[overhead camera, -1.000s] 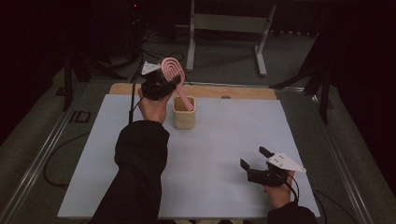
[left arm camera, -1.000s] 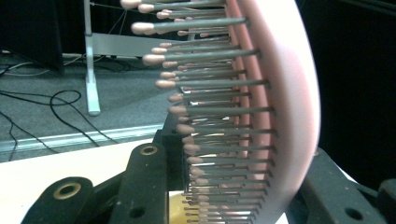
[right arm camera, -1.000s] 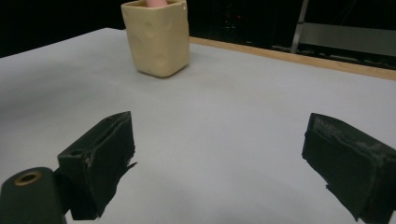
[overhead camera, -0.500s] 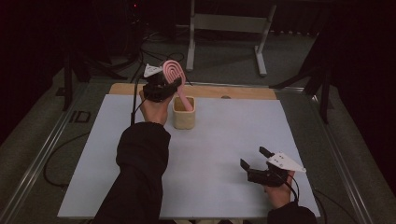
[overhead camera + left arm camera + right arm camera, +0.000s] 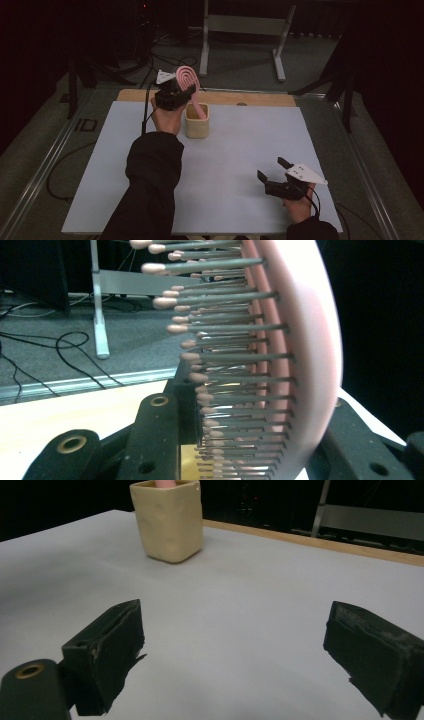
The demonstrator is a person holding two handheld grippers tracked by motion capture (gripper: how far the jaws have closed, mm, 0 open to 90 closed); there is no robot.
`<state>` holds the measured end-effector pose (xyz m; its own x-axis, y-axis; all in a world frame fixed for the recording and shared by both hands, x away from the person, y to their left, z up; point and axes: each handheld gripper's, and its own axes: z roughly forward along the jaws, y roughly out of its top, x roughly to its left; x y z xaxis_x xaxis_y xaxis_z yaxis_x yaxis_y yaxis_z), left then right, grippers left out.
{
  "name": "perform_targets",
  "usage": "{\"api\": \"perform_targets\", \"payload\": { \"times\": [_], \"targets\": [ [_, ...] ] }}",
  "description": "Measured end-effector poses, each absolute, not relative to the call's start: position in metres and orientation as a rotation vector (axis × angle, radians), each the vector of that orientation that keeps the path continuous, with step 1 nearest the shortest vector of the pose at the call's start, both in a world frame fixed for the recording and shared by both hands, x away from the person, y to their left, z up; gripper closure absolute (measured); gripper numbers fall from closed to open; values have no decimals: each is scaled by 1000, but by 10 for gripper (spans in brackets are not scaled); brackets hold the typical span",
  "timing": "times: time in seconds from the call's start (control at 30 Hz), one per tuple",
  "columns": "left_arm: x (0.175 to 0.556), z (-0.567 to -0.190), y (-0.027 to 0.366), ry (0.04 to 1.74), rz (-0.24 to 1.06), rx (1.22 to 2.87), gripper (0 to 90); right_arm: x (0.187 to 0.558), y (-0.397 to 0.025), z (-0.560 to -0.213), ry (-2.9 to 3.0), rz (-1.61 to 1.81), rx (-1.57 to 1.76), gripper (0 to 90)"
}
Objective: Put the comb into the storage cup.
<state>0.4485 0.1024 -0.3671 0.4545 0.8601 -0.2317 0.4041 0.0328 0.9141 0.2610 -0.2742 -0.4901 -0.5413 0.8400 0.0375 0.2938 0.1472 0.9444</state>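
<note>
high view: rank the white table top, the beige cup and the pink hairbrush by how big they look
1. white table top, by far the largest.
2. pink hairbrush and beige cup: too alike to rank; the brush's handle end is hidden inside the cup.

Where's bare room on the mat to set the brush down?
The mat lies bare right of the cup out to its far right edge, between the cup and the right gripper, and left of the sleeve. It is crowded at the cup, where the left gripper holds the brush.
</note>
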Motion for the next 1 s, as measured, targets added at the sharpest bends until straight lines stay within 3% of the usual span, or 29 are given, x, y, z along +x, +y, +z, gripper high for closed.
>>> {"api": "perform_targets", "payload": {
  "times": [1.0],
  "targets": [
    [450, -374, 98, 1146, 509, 1594, 640, 261, -274, -490, 1921, 1395, 1081, 89]
  ]
}}
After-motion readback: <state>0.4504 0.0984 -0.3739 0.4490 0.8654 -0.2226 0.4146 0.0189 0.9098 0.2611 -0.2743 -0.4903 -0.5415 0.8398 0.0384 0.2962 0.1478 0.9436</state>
